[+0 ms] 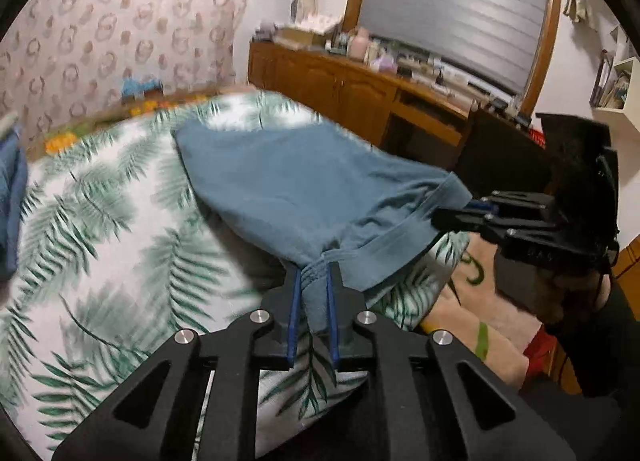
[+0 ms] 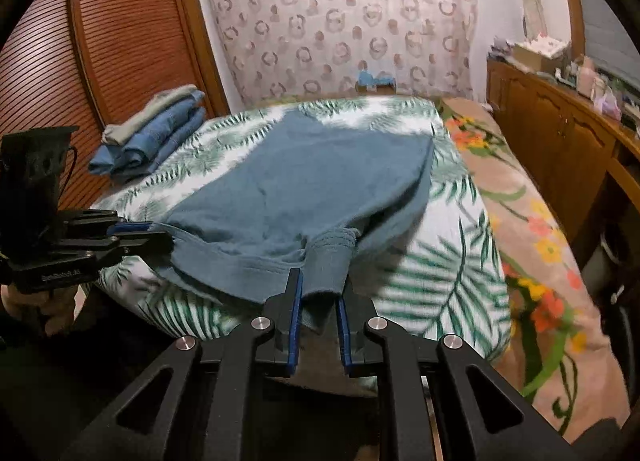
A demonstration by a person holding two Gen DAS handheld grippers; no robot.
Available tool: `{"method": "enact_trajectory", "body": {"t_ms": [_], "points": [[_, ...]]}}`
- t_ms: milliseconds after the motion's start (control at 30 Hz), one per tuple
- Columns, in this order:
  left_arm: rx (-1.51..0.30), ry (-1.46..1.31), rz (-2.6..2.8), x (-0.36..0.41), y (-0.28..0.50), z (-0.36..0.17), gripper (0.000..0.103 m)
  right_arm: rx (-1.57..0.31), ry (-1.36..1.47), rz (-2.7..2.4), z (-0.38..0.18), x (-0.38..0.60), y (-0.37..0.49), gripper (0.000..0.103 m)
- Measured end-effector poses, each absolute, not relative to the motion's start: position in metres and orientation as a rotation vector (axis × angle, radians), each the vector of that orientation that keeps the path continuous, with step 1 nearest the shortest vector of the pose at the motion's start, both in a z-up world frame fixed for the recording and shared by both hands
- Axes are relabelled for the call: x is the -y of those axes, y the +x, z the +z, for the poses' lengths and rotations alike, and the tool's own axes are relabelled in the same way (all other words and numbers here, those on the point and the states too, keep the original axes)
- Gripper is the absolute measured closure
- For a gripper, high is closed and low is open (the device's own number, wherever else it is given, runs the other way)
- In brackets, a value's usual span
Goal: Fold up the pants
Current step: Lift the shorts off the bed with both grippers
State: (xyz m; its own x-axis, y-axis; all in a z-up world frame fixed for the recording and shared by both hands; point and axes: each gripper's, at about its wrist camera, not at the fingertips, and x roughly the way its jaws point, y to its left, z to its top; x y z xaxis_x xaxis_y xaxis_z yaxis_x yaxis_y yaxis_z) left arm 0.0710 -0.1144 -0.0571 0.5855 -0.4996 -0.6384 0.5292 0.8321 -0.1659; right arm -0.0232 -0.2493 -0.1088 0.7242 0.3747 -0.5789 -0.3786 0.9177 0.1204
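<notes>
Left gripper (image 1: 314,281) clamped on bunched pants (image 1: 288,177) hem, right gripper (image 2: 320,285) clamped on the other corner. Near edge lifted, the rest of the pants lies on the leaf-print bed (image 2: 440,261). Folded stack (image 2: 152,129) far left.

A home bedroom — a bed (image 2: 440,229) under a palm-leaf sheet, folded clothes (image 2: 152,129) stacked at its edge, a louvred wooden wardrobe (image 2: 120,21), a patterned curtain (image 2: 340,21), and a cluttered wooden sideboard (image 1: 340,85) below a shuttered window (image 1: 452,1).
</notes>
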Motion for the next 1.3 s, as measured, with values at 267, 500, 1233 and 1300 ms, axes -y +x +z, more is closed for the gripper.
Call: {"method": "enact_trajectory", "body": {"t_ms": [267,500,1233,1300], "points": [[-0.586,-0.002,-0.559,0.083,0.067,-0.001,0.091,-0.486,-0.048,0.459,-0.054,0.233,-0.024,0.088],[-0.443,-0.029,-0.529,0.054,0.043,0.055,0.091,-0.318,-0.074,0.513,0.002,0.215,-0.044,0.088],[-0.365,0.003,-0.312,-0.004,0.123,0.084,0.091,-0.256,-0.223,0.575,0.038,0.159,0.043,0.088],[-0.368,0.009,-0.294,-0.005,0.144,0.083,0.091,-0.264,-0.245,0.55,0.041,0.147,0.072,0.088]]}}
